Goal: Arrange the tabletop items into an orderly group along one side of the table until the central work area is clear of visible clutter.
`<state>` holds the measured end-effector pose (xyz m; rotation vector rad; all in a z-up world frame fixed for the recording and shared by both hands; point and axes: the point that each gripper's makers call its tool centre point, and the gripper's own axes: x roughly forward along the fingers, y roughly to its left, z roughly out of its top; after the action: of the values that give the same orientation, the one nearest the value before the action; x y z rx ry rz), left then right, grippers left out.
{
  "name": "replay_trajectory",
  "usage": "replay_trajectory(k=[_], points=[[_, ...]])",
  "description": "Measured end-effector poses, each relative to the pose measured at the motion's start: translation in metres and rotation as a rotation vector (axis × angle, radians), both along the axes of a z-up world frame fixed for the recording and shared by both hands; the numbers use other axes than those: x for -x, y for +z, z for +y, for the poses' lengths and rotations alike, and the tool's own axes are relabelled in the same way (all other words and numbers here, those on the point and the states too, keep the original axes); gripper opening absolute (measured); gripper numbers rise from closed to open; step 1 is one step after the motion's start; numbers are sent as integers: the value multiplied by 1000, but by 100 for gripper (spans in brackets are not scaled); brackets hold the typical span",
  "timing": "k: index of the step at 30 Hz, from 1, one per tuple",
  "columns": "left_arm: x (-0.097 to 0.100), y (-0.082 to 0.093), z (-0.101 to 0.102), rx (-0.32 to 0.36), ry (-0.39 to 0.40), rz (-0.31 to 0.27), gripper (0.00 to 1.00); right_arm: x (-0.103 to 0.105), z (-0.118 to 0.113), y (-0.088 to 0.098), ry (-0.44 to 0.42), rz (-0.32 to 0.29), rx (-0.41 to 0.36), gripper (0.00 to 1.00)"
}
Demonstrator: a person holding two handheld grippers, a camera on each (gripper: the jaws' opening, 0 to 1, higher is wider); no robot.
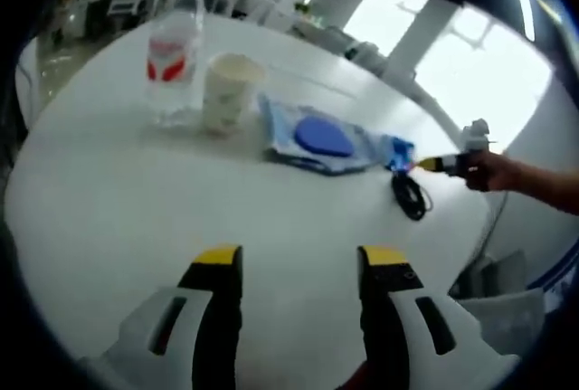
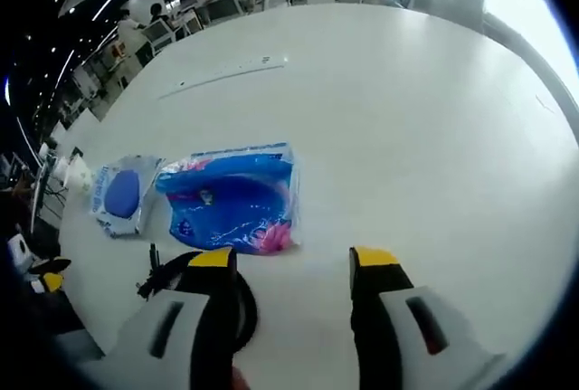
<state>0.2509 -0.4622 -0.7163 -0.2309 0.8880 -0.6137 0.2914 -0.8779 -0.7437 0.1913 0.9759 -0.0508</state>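
White round bench (image 1: 109, 218) in an open office carried, left to right, a water bottle (image 1: 174, 64), paper cup (image 1: 228, 90), wipes pack (image 1: 321, 141) and black cable (image 1: 410, 195), lined along the far side. Both hand-held grippers, left (image 1: 300, 259) and right (image 2: 291, 261), were released and empty. Risk: the right one, hovering by the blue tissue pack (image 2: 233, 195), could snag the cable beneath it and drag the row crooked.

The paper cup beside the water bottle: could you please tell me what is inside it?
The paper cup stands upright beside the water bottle. In the left gripper view its rim shows only a pale inner wall; anything lower down is hidden by the near side.
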Motion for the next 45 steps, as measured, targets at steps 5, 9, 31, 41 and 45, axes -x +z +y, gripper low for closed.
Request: replay_trajectory(k=[5, 9, 31, 41, 45], points=[[1, 5, -6, 44, 4, -2, 44, 11, -3, 7, -12, -21, -6, 50], [15, 6, -18, 85, -58, 62, 36, 22, -5, 11, -18, -33, -4, 50], [23, 2, -28, 48, -121, 49, 43, 88, 46, 38, -29, -82, -66, 50], [22, 2, -27, 59, -116, 54, 43, 106, 68, 24, -2, -57, -83, 49], [24, 2, -28, 59, -119, 58, 43, 110, 71, 16, 3, -50, -90, 49]])
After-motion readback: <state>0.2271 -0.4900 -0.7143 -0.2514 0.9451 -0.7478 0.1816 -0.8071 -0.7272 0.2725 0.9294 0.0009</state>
